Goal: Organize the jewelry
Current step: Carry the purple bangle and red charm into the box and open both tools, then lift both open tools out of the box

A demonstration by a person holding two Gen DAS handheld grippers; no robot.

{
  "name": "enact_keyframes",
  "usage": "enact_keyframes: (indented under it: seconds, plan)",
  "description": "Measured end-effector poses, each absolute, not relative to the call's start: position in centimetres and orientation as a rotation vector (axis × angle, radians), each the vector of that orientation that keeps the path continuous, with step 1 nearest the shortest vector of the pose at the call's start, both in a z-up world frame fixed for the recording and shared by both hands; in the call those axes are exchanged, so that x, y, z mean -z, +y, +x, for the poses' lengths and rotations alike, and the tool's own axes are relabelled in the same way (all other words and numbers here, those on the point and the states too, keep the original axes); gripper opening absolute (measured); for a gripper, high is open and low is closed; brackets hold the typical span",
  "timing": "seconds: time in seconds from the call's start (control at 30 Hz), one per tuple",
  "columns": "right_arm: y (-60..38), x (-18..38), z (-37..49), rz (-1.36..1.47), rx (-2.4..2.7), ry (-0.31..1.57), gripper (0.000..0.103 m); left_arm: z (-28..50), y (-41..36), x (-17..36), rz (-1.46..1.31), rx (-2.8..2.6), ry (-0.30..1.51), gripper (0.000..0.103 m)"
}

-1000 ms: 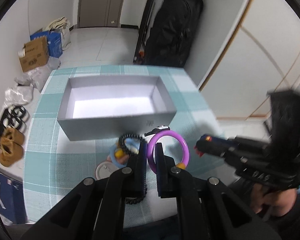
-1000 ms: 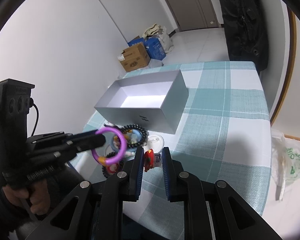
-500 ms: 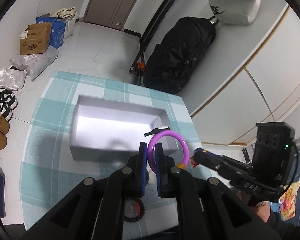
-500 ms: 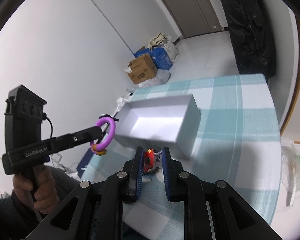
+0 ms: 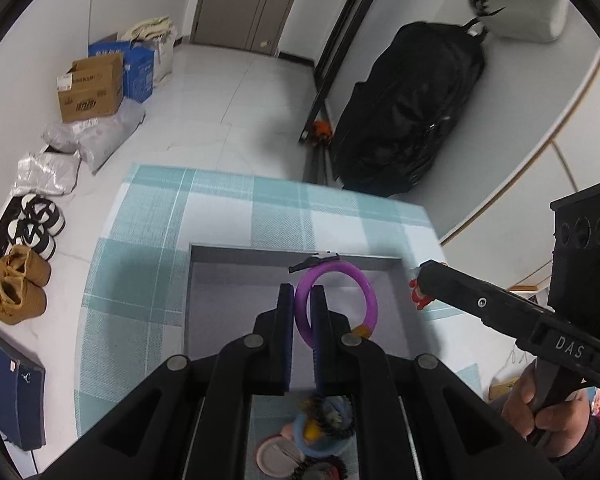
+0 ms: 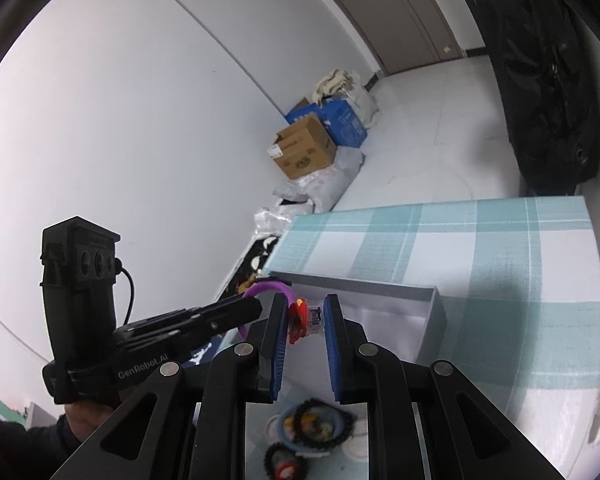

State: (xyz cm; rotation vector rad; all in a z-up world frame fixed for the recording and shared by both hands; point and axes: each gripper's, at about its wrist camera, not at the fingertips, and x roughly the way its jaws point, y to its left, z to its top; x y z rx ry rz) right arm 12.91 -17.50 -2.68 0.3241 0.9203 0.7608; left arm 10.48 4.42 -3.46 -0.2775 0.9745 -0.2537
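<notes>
So far the grey box [image 5: 204, 320] looks bare inside, as much as I can see, and a heap of bead bracelets [image 6: 316, 424] and other pieces lies on the checked worktop [image 5: 148, 280] just before it. My left claw [image 5: 302, 312] is clamped tight on the purple ring bangle [image 5: 364, 288], hanging over the box. My right claw [image 6: 305, 320], nearly closed, pinches a small red charm [image 6: 297, 318] over the box's near side. Neither piece is dropped in yet.
</notes>
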Motion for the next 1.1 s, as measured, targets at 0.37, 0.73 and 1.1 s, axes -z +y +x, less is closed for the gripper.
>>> enact_keyframes:
  seconds: [0.37,0.73,1.1]
  plan:
    - [-16.5,6.3,15.7,0.335,-0.746,1.01,0.019,11.8,3.9,4.5,-0.299,0.265,1.043,0.004]
    - [-18.9,3.9,12.9,0.32,-0.724,0.877,0.079,11.2,3.9,4.0,-0.291,0.278,1.038,0.038]
    - [-20.8,3.1,8.8,0.261,-0.681,0.806,0.097,8.2,4.7,2.9,-0.257,0.169,0.952,0.041]
